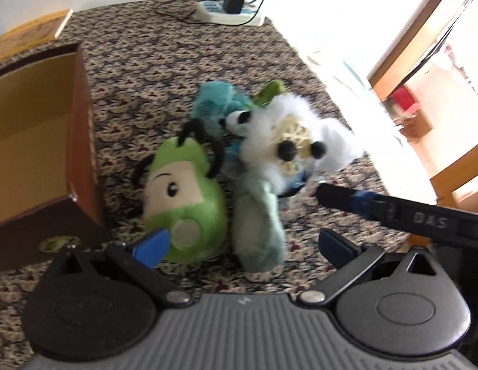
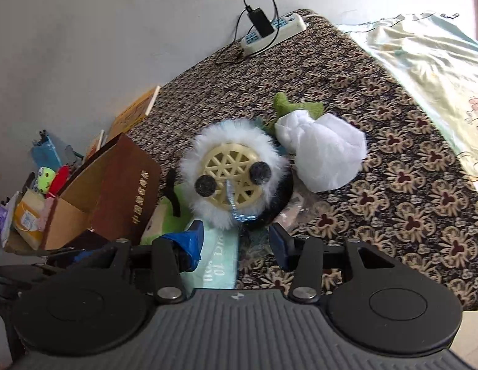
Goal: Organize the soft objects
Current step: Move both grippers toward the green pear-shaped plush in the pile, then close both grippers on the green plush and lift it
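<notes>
Several soft toys lie heaped on the patterned tabletop point(image 1: 165, 61), just beside the open cardboard box point(image 1: 32, 141), likely where they belong. Largest is the green plush point(image 1: 183, 206), then the pale green towel roll point(image 1: 259, 231), then the white furry toy point(image 2: 232, 172). Left tongs point(image 1: 243, 245) and right tongs point(image 2: 236, 243) both hang spread, holding nothing, poised over the heap.

Green plush toy point(image 1: 183, 203), white furry toy point(image 2: 232, 172), floral brown cloth point(image 2: 408, 185).
</notes>
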Motion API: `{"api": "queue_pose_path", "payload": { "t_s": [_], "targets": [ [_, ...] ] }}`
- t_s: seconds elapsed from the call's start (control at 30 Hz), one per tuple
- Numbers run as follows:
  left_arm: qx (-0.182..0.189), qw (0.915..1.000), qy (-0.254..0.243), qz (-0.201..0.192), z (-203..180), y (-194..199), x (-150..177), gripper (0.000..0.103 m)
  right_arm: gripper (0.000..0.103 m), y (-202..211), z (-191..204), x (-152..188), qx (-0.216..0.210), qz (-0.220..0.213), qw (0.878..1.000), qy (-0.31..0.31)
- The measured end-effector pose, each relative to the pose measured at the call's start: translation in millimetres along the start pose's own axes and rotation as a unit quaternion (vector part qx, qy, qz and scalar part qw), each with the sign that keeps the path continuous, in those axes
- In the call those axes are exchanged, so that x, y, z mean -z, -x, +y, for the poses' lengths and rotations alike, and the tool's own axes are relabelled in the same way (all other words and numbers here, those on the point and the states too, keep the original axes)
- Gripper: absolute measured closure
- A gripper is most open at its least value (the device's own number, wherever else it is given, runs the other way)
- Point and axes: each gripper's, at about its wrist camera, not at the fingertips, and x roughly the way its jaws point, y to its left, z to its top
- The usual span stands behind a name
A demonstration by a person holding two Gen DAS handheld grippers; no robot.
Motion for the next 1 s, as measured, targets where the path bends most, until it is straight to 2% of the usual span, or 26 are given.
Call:
{"api": "queue_pose_path", "payload": {
  "t_s": [0.1,0.27,0.33,0.43,0.47,0.53,0.57,0.7,0.87,1.0],
  "targets": [
    [0.002,0.9998,0.017,0.002,9,-2,-1,0.001,0.072,-2,4,-1,-0.017,0.005,1.0,0.003],
    [-0.059,0.9982,0.012,-0.005,24,-3,-3,0.001,0.073,-6,16,-11,-0.067,0.008,0.998,0.007],
    [-0.072,0.9973,0.009,-0.005,29,-5,-2,0.001,0.073,-10,25,-19,-0.089,0.014,0.996,0.01],
    [-0.068,0.9976,0.014,-0.004,33,-11,-2,0.002,0.073,-24,41,-28,-0.109,0.03,0.993,0.02],
    [-0.064,0.9979,0.014,-0.003,33,-13,-2,0.004,0.073,-31,49,-30,-0.103,0.037,0.994,0.027],
    [-0.049,0.9987,0.014,-0.002,34,-17,-2,0.018,0.073,-43,60,-31,-0.091,0.049,0.994,0.043],
    [-0.045,0.9989,0.013,-0.001,34,-18,-2,0.02,0.073,-49,63,-30,-0.087,0.056,0.994,0.046],
    [-0.051,0.9986,0.015,-0.004,38,-25,1,0.021,0.073,-72,73,-25,-0.051,0.094,0.993,0.055],
    [-0.038,0.9992,0.015,0.002,43,-38,3,0.021,0.071,-91,85,-17,0.003,0.119,0.989,0.086],
    [-0.032,0.9993,0.016,0.006,46,-47,3,0.028,0.068,-97,82,-16,-0.009,0.122,0.99,0.073]
  ]
}}
